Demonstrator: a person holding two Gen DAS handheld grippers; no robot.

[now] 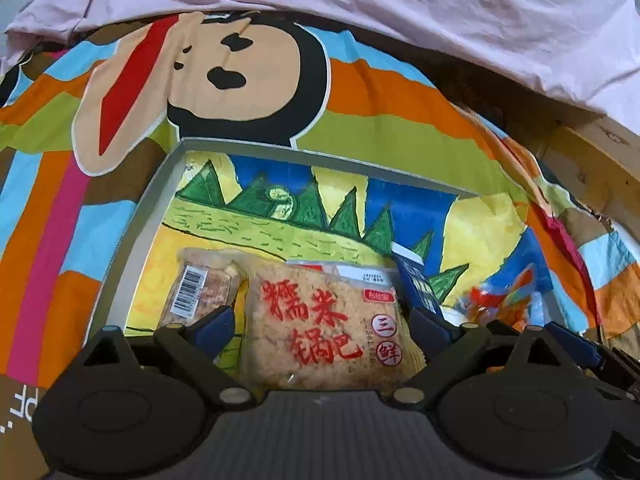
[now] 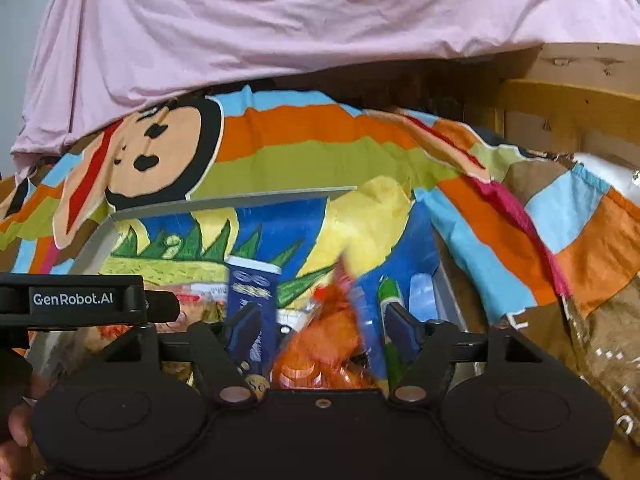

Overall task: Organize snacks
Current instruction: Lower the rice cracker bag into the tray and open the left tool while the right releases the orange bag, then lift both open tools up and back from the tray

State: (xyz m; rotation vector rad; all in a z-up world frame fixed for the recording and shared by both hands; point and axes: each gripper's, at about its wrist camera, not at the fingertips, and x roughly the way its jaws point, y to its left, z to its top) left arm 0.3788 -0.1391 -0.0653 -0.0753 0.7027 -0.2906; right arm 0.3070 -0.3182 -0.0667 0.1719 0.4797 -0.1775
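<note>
A grey-rimmed tray (image 1: 160,184) lined with a painted landscape holds the snacks. A clear packet of rice crackers with red lettering (image 1: 324,320) lies flat in it between the wide-apart fingers of my left gripper (image 1: 324,322), and a gap shows at the left finger (image 1: 218,326). A barcoded packet (image 1: 200,292) lies to its left and a dark blue box (image 1: 418,288) stands to its right. My right gripper (image 2: 324,326) is open over a blurred orange packet (image 2: 320,344), with space on both sides. The blue box (image 2: 252,280) stands behind its left finger.
The tray rim (image 2: 240,200) rests on a striped cartoon cloth (image 1: 360,92) under a pink sheet (image 1: 400,8). A wooden frame (image 2: 560,100) rises at the right. A green item (image 2: 390,292) lies by the tray's right wall. A hand (image 2: 16,428) shows at the lower left.
</note>
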